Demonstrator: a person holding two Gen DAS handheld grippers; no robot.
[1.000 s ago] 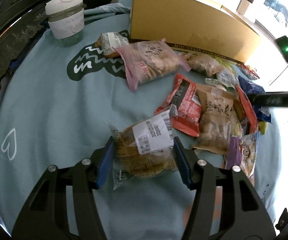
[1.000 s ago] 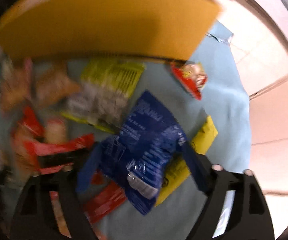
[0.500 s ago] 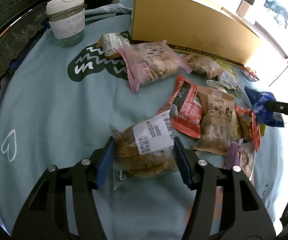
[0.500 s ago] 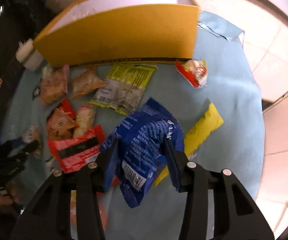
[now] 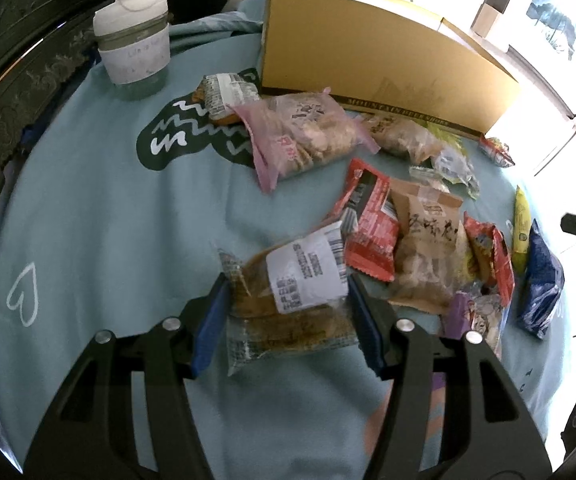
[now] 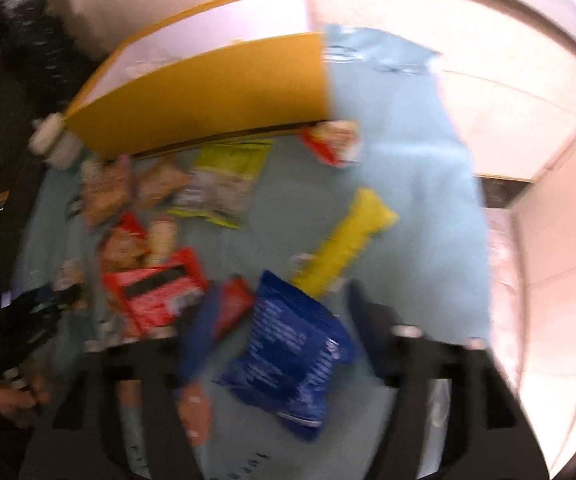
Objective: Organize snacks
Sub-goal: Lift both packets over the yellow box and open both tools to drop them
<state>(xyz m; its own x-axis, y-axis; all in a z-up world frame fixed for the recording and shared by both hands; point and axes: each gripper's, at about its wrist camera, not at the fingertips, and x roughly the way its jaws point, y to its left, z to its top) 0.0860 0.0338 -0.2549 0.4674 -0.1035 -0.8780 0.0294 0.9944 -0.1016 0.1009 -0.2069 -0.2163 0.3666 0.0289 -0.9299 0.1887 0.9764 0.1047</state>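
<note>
A: Our left gripper [image 5: 288, 316] has its jaws clamped on the clear pastry packet [image 5: 288, 300] above the tabletop [image 5: 99, 208].

B: And our right gripper's [image 6: 275, 340] jaws have just been opening; the blue bag [image 6: 292, 356] lies loose between them.

The right tongs [image 6: 275, 332], clamped on the blue packet [image 6: 288, 356] half a second ago, have just been opening; the packet now lies loose on the blue cloth [image 6: 408, 200] between the spread jaws, just beside the yellow packet [image 6: 344, 240]. In the left wrist view the blue packet [image 5: 540, 280] now rests at the right end of the snack pile.
</note>
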